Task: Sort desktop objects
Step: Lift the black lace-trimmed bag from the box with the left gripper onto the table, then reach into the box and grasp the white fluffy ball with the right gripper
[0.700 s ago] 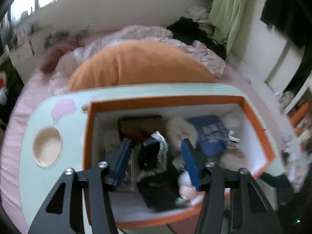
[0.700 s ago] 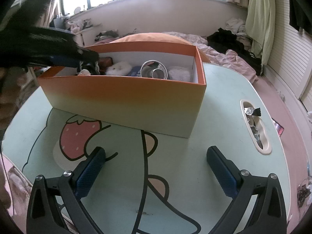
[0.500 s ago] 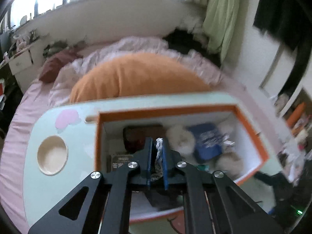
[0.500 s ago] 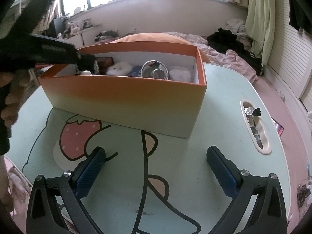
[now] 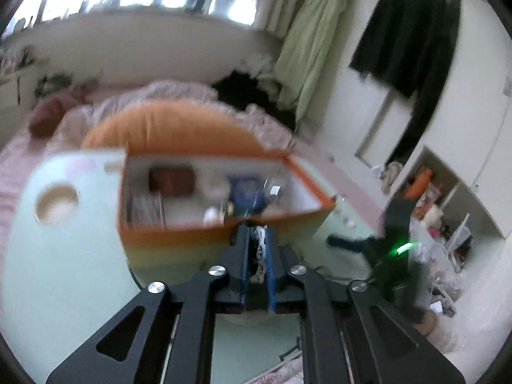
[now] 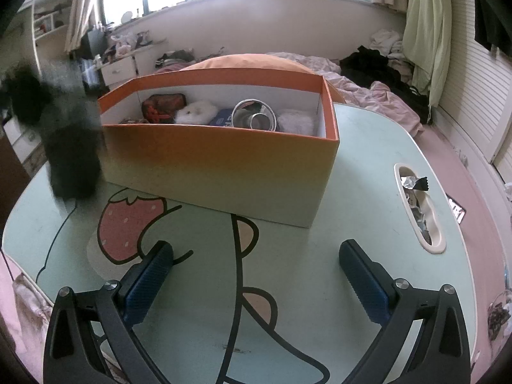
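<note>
Desktop objects sit mostly inside an orange box (image 6: 220, 156), which stands on the pale green table (image 6: 368, 198) printed with a strawberry cartoon (image 6: 128, 227). Behind the table lies a bed with an orange pillow (image 5: 166, 131) and rumpled pink bedding (image 6: 368, 92); a green garment (image 6: 425, 28) hangs by the window.

Within the box, the right wrist view shows a dark red pouch (image 6: 161, 107) at the left end, then a white fluffy item (image 6: 196, 113), a blue packet (image 6: 224, 117), a shiny metal cup (image 6: 254, 117) and a second pale fluffy item (image 6: 296, 121) at the right end.

Left gripper (image 5: 258, 240) is outside the box on its near side, its jaws clamped tight on a black-and-white lace piece (image 5: 260, 246) that hangs between the blue pads. In the right wrist view this gripper appears only as a dark blurred shape (image 6: 68, 147) at the box's left end.

Right gripper (image 6: 256, 256) hovers over the bare table in front of the box, jaws spread wide with nothing between them.

An oval recess (image 6: 419, 211) at the table's right edge holds crumpled foil wrappers (image 6: 414, 184). A round recess (image 5: 56, 200) lies at the other end.
</note>
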`<move>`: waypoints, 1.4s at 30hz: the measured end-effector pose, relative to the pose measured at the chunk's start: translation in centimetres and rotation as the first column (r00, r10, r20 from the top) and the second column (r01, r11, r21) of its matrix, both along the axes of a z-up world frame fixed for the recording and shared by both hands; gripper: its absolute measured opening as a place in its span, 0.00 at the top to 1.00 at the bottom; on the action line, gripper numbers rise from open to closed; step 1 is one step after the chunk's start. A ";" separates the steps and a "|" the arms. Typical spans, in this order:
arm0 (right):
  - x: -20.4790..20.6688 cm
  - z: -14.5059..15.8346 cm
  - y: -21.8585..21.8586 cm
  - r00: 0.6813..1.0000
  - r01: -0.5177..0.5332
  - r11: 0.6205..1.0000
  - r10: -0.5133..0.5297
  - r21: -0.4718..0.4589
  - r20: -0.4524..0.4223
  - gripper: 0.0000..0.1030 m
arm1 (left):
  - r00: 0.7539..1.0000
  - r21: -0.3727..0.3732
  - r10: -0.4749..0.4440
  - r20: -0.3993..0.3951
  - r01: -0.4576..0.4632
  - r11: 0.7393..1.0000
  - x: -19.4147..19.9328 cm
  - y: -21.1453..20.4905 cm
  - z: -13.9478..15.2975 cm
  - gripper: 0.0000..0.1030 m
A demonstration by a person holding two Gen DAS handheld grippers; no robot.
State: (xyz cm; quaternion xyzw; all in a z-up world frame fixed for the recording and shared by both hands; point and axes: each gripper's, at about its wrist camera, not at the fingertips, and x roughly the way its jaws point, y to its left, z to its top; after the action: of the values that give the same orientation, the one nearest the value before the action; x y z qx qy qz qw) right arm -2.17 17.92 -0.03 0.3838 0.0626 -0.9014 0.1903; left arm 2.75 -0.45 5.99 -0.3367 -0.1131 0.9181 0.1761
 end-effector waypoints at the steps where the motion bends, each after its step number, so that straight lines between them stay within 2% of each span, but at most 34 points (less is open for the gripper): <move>1: 0.0 0.0 0.0 1.000 0.000 1.000 0.000 0.000 0.000 0.00 | 1.000 -0.019 0.027 0.000 -0.027 0.999 -0.1 0.4 -0.9 0.70; 2: 0.0 0.0 0.0 1.000 0.000 1.000 0.000 0.000 0.000 0.00 | 0.998 -0.042 0.057 -0.004 -0.057 0.998 -0.2 0.8 -1.5 0.53; 3: 0.0 0.0 0.0 1.000 0.000 1.000 0.000 0.000 0.000 0.00 | 0.995 -0.046 0.102 -0.023 -0.103 0.994 -0.1 0.9 -2.1 0.42; 5: 0.0 0.0 0.0 1.000 0.000 1.000 0.000 0.000 0.000 0.00 | 0.988 -0.019 0.148 -0.055 -0.149 0.989 0.4 0.4 -2.1 0.35; 8: 0.0 0.0 0.0 1.000 0.000 1.000 0.000 0.000 0.000 0.00 | 0.985 -0.022 0.162 -0.059 -0.164 0.986 0.9 0.0 -0.8 0.22; 11: 0.0 0.0 0.0 1.000 -0.001 1.000 0.001 0.000 0.000 0.00 | 0.988 -0.113 0.150 -0.032 -0.152 0.982 1.8 0.2 -1.3 0.21; 12: 0.0 0.0 0.0 1.000 -0.001 1.000 0.001 -0.001 0.000 0.00 | 0.989 -0.169 0.142 -0.030 -0.145 0.975 2.8 0.7 -1.9 0.21; 14: 0.0 0.1 -0.1 1.000 0.000 1.000 0.000 0.000 0.000 0.00 | 0.990 -0.231 0.137 -0.024 -0.139 0.963 3.8 1.2 -3.1 0.20; 16: 0.0 0.1 0.0 1.000 -0.001 1.000 0.001 0.000 0.000 0.00 | 0.992 -0.289 0.123 0.038 -0.107 0.951 3.5 1.9 -4.8 0.20; 17: 0.0 0.1 0.1 1.000 -0.001 1.000 0.001 0.000 0.000 0.00 | 0.990 -0.319 0.130 0.056 -0.105 0.942 3.0 2.2 -5.5 0.16; 18: 0.0 0.1 0.1 1.000 -0.001 1.000 0.001 0.000 0.001 0.00 | 0.989 -0.350 0.147 0.034 -0.126 0.928 2.8 2.4 -5.7 0.11; 20: 0.0 0.2 0.2 1.000 -0.001 1.000 0.001 -0.002 -0.001 0.00 | 0.983 -0.359 0.179 0.030 -0.157 0.920 2.4 2.7 -5.7 0.00; 23: 0.0 0.3 0.3 1.000 0.005 1.000 -0.005 -0.012 -0.001 0.00 | 0.986 -0.351 0.166 0.028 -0.145 0.925 2.4 2.8 -5.5 0.00; 26: 0.1 0.6 1.4 1.000 0.007 0.997 -0.008 -0.078 -0.006 0.01 | 0.986 -0.341 0.165 0.026 -0.147 0.928 2.8 2.5 -5.2 0.00; 27: 0.3 0.9 2.0 1.000 0.007 0.993 -0.009 -0.116 -0.015 0.10 | 0.986 -0.337 0.162 0.029 -0.143 0.930 2.6 2.5 -5.1 0.00; 28: 0.6 1.5 2.7 1.000 0.003 0.986 -0.007 -0.164 -0.028 0.29 | 0.987 -0.336 0.160 0.028 -0.142 0.931 2.5 2.5 -5.1 0.00; 30: 0.8 3.4 3.5 0.998 -0.013 0.973 -0.001 -0.229 -0.061 0.48 | 0.987 -0.334 0.159 0.027 -0.141 0.932 2.2 2.5 -5.2 0.00; 32: -0.2 5.8 3.4 0.998 -0.044 0.958 0.029 -0.285 -0.056 0.52 | 0.987 -0.330 0.157 0.029 -0.139 0.934 1.9 2.3 -5.3 0.00; 34: -2.5 8.1 2.0 0.993 -0.104 0.939 0.117 -0.328 0.020 0.57 | 0.987 -0.329 0.156 0.029 -0.138 0.934 1.6 2.3 -5.3 0.00; 36: -5.8 9.5 -0.5 0.974 -0.136 0.936 0.186 -0.324 0.129 0.58 | 0.987 -0.327 0.155 0.029 -0.137 0.935 1.5 2.2 -5.4 0.00; 38: -8.1 10.2 -2.8 0.964 -0.144 0.937 0.205 -0.319 0.168 0.58 | 0.987 -0.327 0.156 0.028 -0.138 0.935 1.7 2.6 -5.5 0.00; 39: -8.6 10.3 -3.7 0.960 -0.152 0.940 0.214 -0.304 0.180 0.58 | 0.987 -0.327 0.158 0.028 -0.140 0.935 1.7 2.7 -5.5 0.00; 42: -11.2 9.2 -8.5 0.926 -0.205 0.961 0.252 -0.184 0.281 0.59 | 0.987 -0.327 0.158 0.028 -0.140 0.934 1.7 2.8 -5.5 0.00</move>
State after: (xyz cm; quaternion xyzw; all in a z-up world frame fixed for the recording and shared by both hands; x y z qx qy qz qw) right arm -13.36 9.45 9.13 0.4913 0.0086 -0.8060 0.3300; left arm 4.46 2.34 0.49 -0.3759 0.0094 0.9255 0.0451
